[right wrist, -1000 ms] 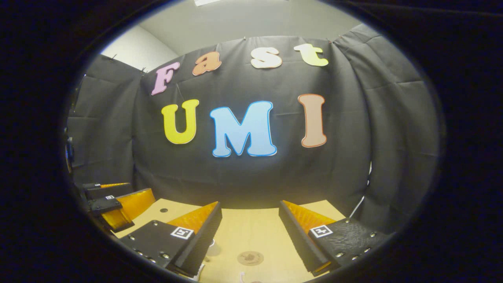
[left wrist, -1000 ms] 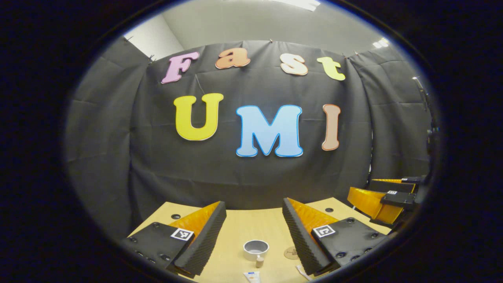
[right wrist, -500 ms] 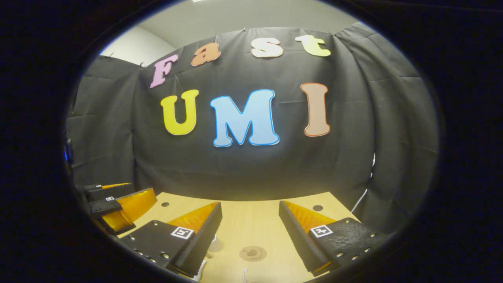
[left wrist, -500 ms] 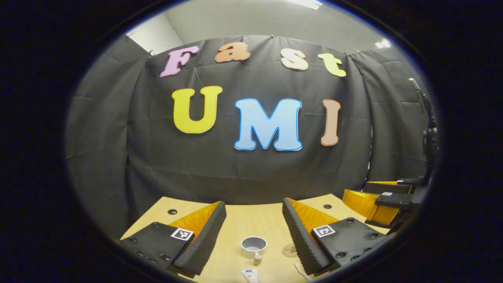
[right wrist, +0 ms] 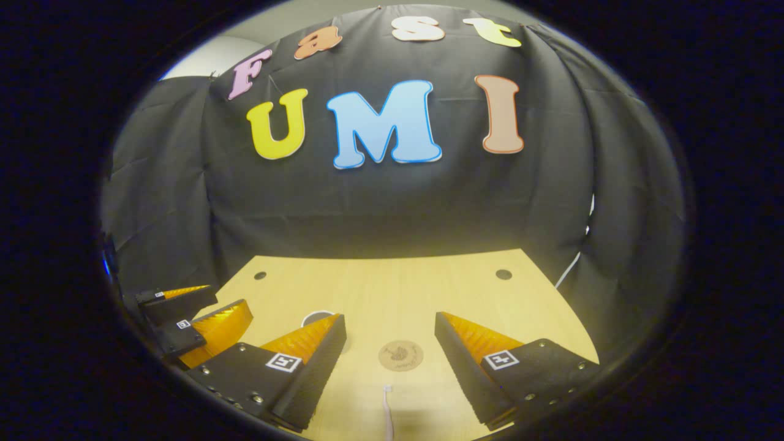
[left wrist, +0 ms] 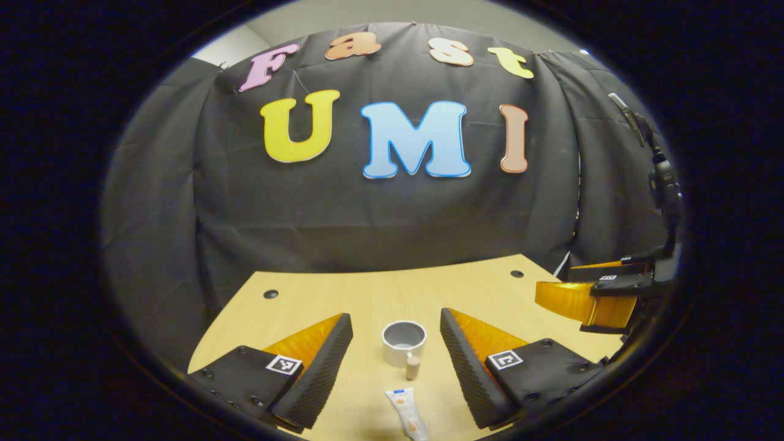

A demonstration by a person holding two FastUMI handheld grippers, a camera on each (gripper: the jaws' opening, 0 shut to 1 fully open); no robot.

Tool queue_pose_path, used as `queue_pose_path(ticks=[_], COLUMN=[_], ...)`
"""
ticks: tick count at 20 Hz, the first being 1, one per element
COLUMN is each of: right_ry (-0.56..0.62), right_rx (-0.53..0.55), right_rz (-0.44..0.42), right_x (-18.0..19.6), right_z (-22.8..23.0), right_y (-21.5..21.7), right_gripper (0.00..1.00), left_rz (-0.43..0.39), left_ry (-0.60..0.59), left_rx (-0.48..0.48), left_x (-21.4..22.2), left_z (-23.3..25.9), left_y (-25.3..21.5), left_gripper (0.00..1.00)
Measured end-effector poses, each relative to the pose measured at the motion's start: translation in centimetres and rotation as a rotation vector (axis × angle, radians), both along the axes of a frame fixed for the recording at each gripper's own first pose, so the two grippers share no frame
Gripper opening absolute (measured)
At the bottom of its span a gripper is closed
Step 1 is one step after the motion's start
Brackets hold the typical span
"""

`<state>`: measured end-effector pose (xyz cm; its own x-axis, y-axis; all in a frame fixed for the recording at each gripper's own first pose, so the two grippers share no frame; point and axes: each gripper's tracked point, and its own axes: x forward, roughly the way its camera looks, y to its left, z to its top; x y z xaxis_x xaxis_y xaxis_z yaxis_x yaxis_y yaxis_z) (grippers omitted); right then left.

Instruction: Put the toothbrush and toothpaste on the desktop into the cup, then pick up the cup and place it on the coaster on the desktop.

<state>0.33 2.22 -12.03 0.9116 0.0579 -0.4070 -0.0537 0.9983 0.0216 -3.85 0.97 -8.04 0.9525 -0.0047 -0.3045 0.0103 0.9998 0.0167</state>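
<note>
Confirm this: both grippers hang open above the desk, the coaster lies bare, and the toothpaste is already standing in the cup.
Not quite. In the left gripper view the toothpaste lies flat on the desk, in front of the cup, not in it. The rest holds: left gripper and right gripper open, coaster bare.

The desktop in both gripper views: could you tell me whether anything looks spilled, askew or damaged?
Nothing stands out. The cup stands upright, the toothpaste lies flat before it, the toothbrush lies near the coaster, and both grippers are open.
</note>
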Motion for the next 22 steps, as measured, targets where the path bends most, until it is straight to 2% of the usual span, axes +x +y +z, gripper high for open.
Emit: queue_pose_path(ticks=[6,8,13,14,16,22], right_ry=[0.235,0.318,0.516,0.554,0.604,0.743], right_rx=[-0.032,-0.036,-0.045,-0.043,-0.068,-0.095], right_rz=[0.011,0.010,0.014,0.012,0.013,0.027], right_x=[-1.7,-2.4,-4.0,-4.6,-5.2,-6.6], right_z=[-7.4,-9.8,-15.1,-15.9,-17.5,-21.1], right_y=[0.1,0.0,-0.5,-0.5,-1.0,-1.0], right_gripper=[0.93,0.93,0.94,0.94,0.94,0.94], left_rz=[-0.032,-0.040,-0.063,-0.059,-0.060,-0.022], left_ry=[0.213,0.286,0.487,0.526,0.606,0.766], left_rx=[-0.085,-0.094,-0.099,-0.099,-0.115,-0.136], left_x=[-3.3,-4.3,-6.9,-7.4,-8.9,-11.1], left_z=[-4.6,-6.0,-8.7,-9.2,-10.0,-11.0], left_y=[-1.1,-1.3,-1.7,-1.7,-1.9,-1.6], left_gripper=[0.98,0.95,0.97,0.94,0.98,0.98])
